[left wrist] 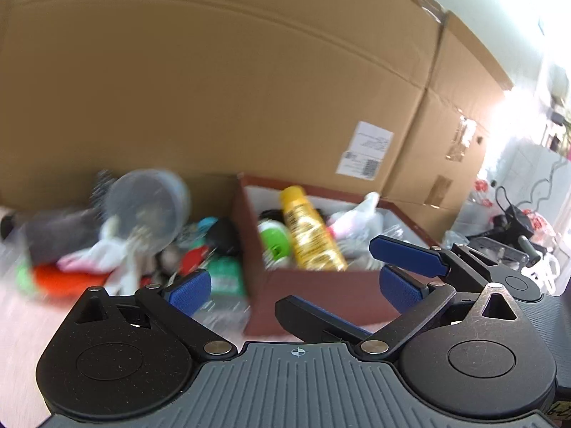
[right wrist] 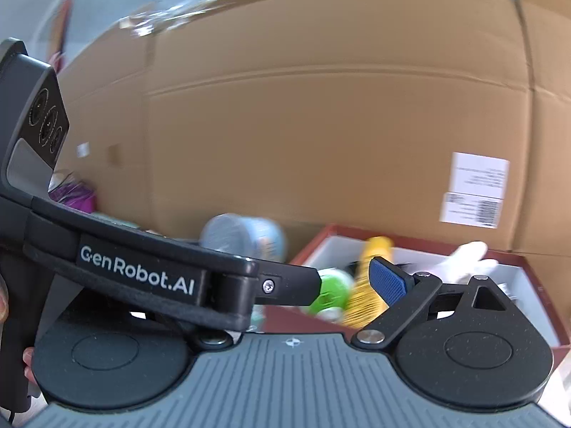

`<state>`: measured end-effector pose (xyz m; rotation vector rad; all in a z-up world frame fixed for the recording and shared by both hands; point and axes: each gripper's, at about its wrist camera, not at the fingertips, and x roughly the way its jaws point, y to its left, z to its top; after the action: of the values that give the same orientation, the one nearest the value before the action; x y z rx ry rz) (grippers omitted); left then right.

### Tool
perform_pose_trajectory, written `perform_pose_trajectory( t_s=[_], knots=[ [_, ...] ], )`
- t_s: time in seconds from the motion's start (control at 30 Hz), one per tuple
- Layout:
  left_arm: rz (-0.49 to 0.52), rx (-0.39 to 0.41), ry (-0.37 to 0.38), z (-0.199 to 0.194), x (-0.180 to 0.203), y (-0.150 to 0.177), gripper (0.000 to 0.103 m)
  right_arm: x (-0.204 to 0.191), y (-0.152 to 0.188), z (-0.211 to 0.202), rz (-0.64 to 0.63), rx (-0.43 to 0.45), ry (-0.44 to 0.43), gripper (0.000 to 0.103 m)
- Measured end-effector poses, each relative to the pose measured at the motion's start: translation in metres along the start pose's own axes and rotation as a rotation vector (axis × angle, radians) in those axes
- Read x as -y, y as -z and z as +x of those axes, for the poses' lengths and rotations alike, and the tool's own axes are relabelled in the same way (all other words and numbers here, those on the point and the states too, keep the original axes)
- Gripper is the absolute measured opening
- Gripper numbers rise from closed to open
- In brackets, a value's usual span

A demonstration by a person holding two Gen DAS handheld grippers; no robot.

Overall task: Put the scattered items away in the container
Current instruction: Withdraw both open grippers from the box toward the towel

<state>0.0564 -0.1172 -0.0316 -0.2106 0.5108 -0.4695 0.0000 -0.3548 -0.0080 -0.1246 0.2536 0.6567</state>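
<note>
Inside red box (left wrist: 314, 296): one yellow can (left wrist: 310, 228), one green tub (left wrist: 274, 240) | both grippers' jaws wide, empty

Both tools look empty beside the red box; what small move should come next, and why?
Probably swing the left tool left toward the pile beside the red box and line it up on the clear plastic cup. Both tools stand open and empty, the yellow can already lies in the box, and the cup sits on top of the clutter, easiest to reach.
</note>
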Motion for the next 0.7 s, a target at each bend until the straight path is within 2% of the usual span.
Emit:
perform_pose_trajectory(
  t_s=[0.17, 0.27, 0.33, 0.5, 0.7],
  knots=[
    [-0.071, -0.041, -0.088, -0.038, -0.046, 0.04, 0.103, -0.053, 0.014, 0.0, -0.056, -0.043, -0.101, 0.094],
    [-0.096, -0.042, -0.147, -0.054, -0.071, 0.055, 0.103, -0.081, 0.026, 0.006, -0.061, -0.078, -0.133, 0.092],
    [-0.111, -0.052, -0.16, -0.059, -0.085, 0.059, 0.103, -0.09, 0.031, 0.014, -0.049, -0.098, -0.139, 0.091],
    [-0.124, -0.019, -0.204, -0.06, -0.114, 0.051, 0.101, -0.108, 0.034, 0.038, -0.032, -0.141, -0.139, 0.083],
    [-0.13, -0.02, -0.217, -0.042, -0.142, 0.033, 0.09, -0.109, 0.034, 0.067, -0.013, -0.162, -0.092, 0.073]
  ],
)
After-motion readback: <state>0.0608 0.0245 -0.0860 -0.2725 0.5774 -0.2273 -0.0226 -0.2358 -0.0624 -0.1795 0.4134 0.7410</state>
